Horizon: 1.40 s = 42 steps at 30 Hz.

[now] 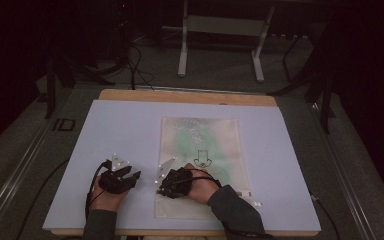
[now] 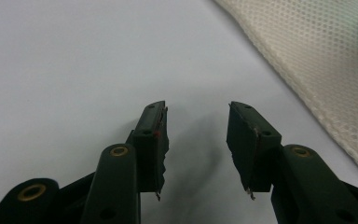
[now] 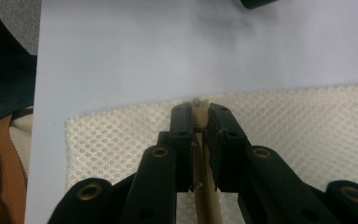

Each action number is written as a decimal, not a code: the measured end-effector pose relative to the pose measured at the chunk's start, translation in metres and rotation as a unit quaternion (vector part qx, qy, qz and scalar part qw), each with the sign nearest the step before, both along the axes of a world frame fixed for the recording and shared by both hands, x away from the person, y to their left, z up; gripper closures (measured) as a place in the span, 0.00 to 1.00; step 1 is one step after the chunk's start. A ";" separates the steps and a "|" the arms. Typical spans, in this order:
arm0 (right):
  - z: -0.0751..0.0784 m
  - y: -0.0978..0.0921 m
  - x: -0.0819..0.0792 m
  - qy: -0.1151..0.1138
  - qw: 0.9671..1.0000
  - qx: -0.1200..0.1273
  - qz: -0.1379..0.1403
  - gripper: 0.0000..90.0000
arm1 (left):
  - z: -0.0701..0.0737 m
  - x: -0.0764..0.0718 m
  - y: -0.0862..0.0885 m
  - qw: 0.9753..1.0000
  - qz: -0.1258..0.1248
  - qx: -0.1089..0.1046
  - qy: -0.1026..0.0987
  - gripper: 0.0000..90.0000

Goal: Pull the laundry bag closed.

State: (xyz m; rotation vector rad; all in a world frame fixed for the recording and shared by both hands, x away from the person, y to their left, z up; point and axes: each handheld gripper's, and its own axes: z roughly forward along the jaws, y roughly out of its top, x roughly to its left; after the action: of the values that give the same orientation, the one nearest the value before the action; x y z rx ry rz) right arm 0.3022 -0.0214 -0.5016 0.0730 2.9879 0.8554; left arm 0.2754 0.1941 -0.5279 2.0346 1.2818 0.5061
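While the right gripper [image 3: 199,125] is clamped on a cream strip of the mesh bag [image 1: 200,150] lying mid-mat, near edge, the left gripper [image 2: 196,135], jaws apart and empty, should pin the bag's left edge before any pull.

Lab or recording studio: dark room, table [image 1: 130,125] under pale sheet, cables [image 1: 137,67] trailing over grey carpet, metal stand legs [image 1: 182,55] behind, black tripod legs [image 1: 325,100] at sides.

Your room is dim: grey carpet floor [image 1: 220,70] surrounds the table [image 1: 190,96] (wood-edged), a white metal frame [image 1: 220,35] stands at twelve o'clock, and cables [image 1: 137,67] trail at eleven.
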 end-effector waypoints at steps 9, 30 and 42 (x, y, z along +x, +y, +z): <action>-0.009 0.006 0.004 0.020 1.000 -0.010 -0.003 0.89 | 0.001 -0.003 -0.007 1.000 -0.026 -0.010 0.001 0.66; -0.013 0.001 -0.002 0.000 1.000 -0.003 -0.008 0.91 | 0.003 -0.009 -0.030 0.993 -0.106 -0.048 0.018 0.97; -0.015 -0.001 -0.003 0.002 1.000 0.005 -0.014 0.91 | 0.002 -0.010 -0.045 0.990 -0.133 -0.046 0.024 0.99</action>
State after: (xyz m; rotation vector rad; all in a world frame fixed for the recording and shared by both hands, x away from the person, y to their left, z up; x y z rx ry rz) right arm 0.2991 -0.0224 -0.5163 0.1177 2.9785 0.8696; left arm 0.2653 0.1490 -0.5261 2.1086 1.0190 0.2719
